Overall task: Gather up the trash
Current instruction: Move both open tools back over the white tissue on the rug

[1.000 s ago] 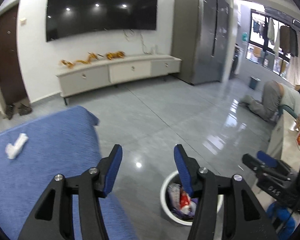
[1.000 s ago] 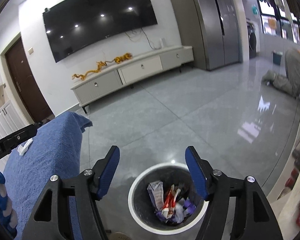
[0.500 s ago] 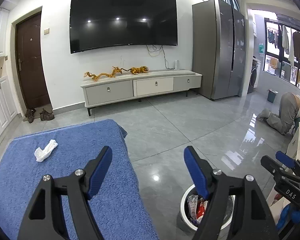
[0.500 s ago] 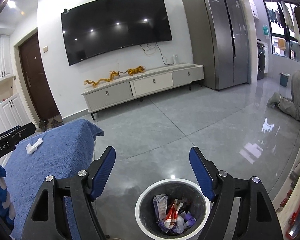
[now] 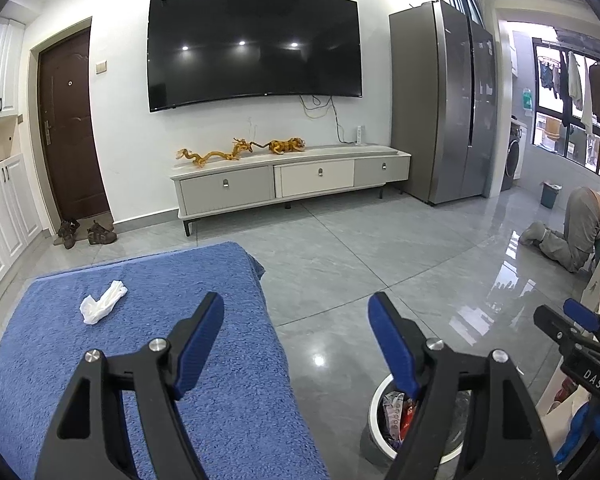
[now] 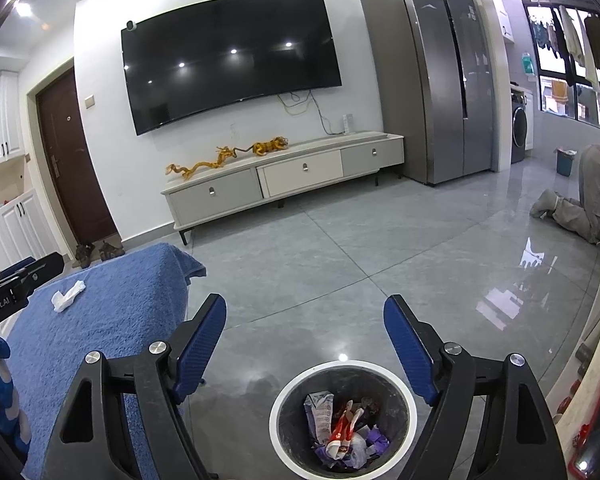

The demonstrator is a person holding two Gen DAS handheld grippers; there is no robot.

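L gripper (image 5: 296,332): jaws wide apart, nothing between them; they have just been opening. R gripper (image 6: 305,336): same, jaws spread, empty, widened just now too.

Task thing left = crumpled white tissue wad (image 5: 102,303), lying on the blue terry-cloth cover (image 5: 220,400) of a low table, well apart from both grippers. From L gripper it sits at approx 10 o'clock, further out over the cloth. In R view the wad (image 6: 68,295) is far off at 9–10 o'clock, w/ the L tool body in between. So L is the nearer hand, my call. Wad's long axis runs diagonal, lower-left to upper-right in L view; jaws prob need to close across its short side.

Round dark bin w/ white rim (image 6: 342,420) on glossy grey floor tiles (image 6: 380,264), directly below R gripper at 6 o'clock; in L view at 5 o'clock, partly behind the R-side finger. Already holds wrappers, a small carton, red/purple scraps.

Materials: tissue soft, light, crushable, may snag on the looped, fuzzy cloth. Bin rigid, smooth. Floor reflective.
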